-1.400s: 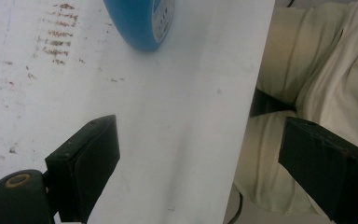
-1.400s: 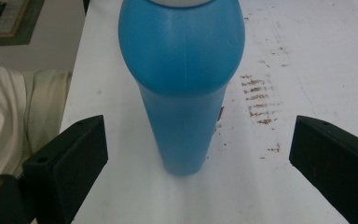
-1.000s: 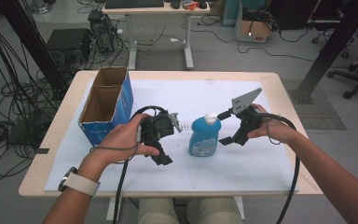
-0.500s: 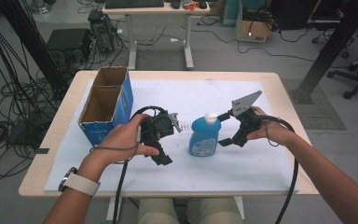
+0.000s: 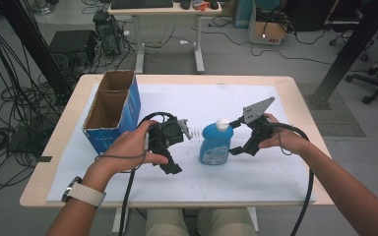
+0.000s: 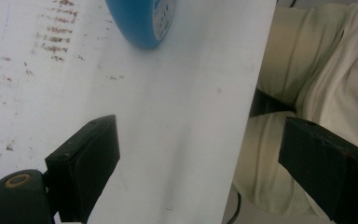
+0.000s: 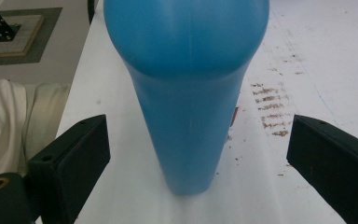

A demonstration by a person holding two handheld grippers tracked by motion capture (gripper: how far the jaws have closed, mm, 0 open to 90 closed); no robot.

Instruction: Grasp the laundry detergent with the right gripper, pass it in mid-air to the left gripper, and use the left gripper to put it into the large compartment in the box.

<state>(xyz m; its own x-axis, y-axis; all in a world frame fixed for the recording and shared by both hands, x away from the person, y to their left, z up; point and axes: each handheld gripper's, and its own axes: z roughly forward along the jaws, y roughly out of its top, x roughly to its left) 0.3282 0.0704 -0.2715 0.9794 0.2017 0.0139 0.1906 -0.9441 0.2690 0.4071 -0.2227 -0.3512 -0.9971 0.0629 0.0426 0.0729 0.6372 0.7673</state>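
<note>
- Blue detergent bottle [image 5: 216, 144] with white cap [image 5: 222, 124] upright near the middle of the white-covered counter [image 5: 256, 182], label toward the near edge.
- Right hand-held gripper [image 5: 238, 135] level with the bottle, just to its right; in the right gripper view, bottle [image 7: 186, 93] centred between the two black jaws, clear gaps on both sides, pads [image 7: 81, 151] touching nothing.
- So: wide open, lined up on the bottle, holding nothing.
- Left hand-held gripper [image 5: 173, 160] just left of the bottle, tilted down toward the near edge of the counter; in the left gripper view, jaws spread far apart over bare white cover, bottle base [image 6: 142, 23] beyond them at the top. Empty too.
- Blue cardboard box [image 5: 113, 110] with two open compartments at the left of the counter, well apart from the bottle; nothing seen inside either from above.
- Brown scuff marks [image 7: 268, 105] on the cover beside the bottle base.
- Judged progress: early stage. Approach by the right side done, grasp not yet made.
- Left to do, judged: close on the bottle body, lift; a move toward the box seems likely, but not settled by the pictures.
- Risk, judged: smooth, rounded plastic could slip or tip under an off-centre squeeze.
</note>
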